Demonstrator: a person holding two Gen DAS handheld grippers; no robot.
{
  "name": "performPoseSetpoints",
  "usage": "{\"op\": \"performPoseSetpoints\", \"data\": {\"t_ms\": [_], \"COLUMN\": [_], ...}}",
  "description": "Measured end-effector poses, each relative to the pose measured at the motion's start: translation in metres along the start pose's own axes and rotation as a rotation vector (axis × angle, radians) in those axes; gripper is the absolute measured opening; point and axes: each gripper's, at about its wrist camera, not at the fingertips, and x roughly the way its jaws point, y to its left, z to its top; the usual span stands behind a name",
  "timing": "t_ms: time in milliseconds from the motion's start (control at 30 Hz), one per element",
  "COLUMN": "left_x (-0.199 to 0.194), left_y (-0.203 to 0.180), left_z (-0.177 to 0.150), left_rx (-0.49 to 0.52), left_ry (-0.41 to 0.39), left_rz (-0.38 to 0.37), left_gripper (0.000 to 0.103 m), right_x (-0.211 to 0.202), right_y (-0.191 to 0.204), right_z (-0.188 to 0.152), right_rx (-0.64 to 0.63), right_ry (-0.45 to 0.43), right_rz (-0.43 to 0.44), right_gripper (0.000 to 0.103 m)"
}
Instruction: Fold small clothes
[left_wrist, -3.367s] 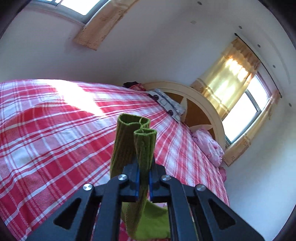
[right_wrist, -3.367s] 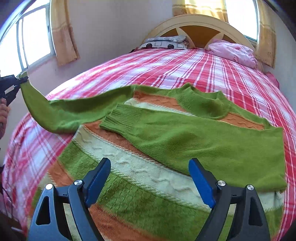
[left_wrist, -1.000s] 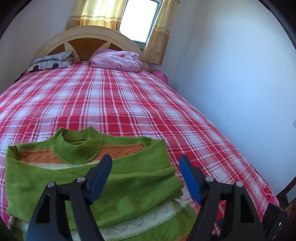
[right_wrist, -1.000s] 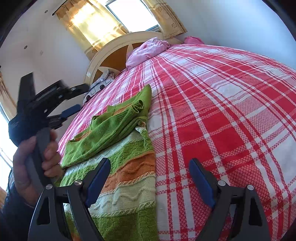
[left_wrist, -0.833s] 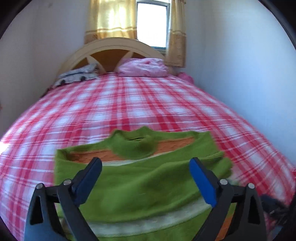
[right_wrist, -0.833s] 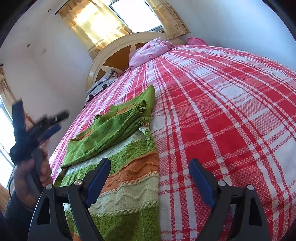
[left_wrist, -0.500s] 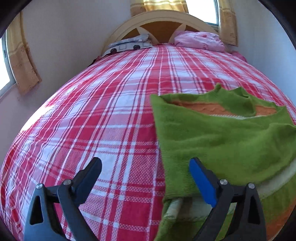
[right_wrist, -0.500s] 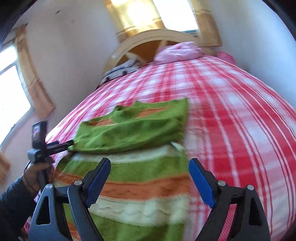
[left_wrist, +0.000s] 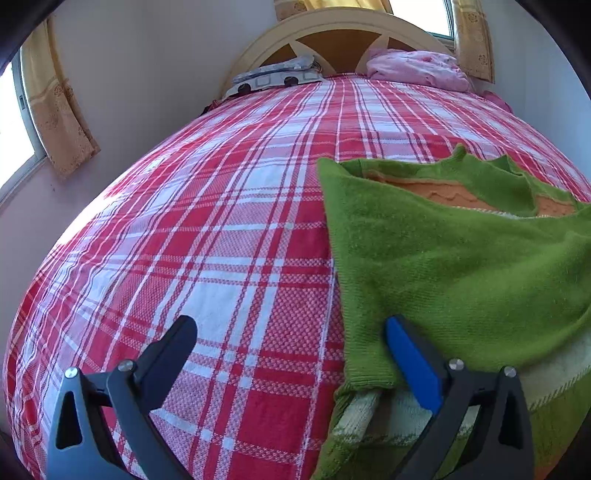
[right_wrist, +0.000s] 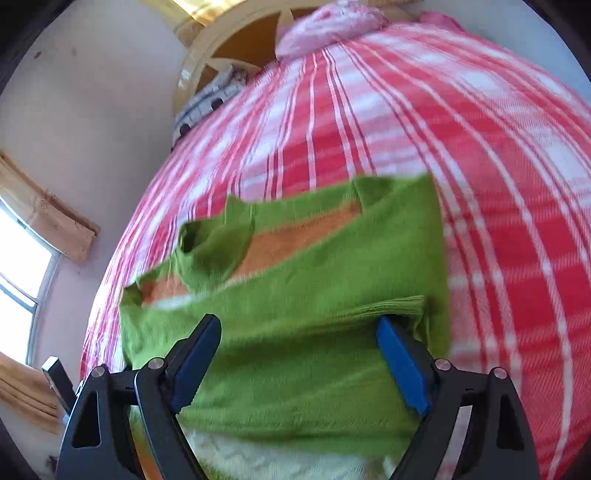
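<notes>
A small green sweater (left_wrist: 454, 266) with orange and cream stripes lies flat on the red plaid bed (left_wrist: 221, 229), both sleeves folded across its chest. My left gripper (left_wrist: 291, 339) is open and empty, low over the bedspread at the sweater's left edge; its right finger is above the folded sleeve. In the right wrist view the sweater (right_wrist: 303, 332) fills the middle, blurred by motion. My right gripper (right_wrist: 299, 343) is open and empty, just above the folded sleeves, with the ribbed cuff (right_wrist: 399, 308) by its right finger. The left gripper's tip (right_wrist: 55, 373) shows at the lower left.
A cream and wood headboard (left_wrist: 332, 40) stands at the far end with a pink pillow (left_wrist: 417, 68) and a grey patterned pillow (left_wrist: 277, 75). Curtained windows (left_wrist: 55, 107) are on the left wall. The bed drops away at the left and near edges.
Both sleeves now lie folded over the chest and both grippers are open. The left gripper has swung to the sweater's left edge; the right has moved in low over the sleeves.
</notes>
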Motion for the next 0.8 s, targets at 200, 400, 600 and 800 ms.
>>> {"op": "performPoseSetpoints", "data": {"t_ms": [200,400,600,800], "left_x": [0.003,0.001,0.000,0.000], "left_y": [0.011,0.009,0.007,0.008], "left_z": [0.000,-0.002,-0.002,-0.003], "left_rx": [-0.054,-0.049,-0.039,-0.049], "left_ry": [0.024,0.024,0.016,0.020], "left_rz": [-0.063,-0.070,-0.050,-0.063], "left_gripper": [0.103,0.103,0.103,0.103], "right_x": [-0.011,-0.026,-0.045,-0.023], "right_y": [0.045,0.057,0.071,0.084], "right_z": [-0.046,-0.091,-0.070,-0.045], "right_rx": [-0.299,-0.529,-0.484,-0.389], "right_ry": [0.043,0.041,-0.068,-0.049], "right_rz": [-0.204,-0.389,-0.329,-0.131], "right_gripper": [0.087,0.087,0.087,0.087]}}
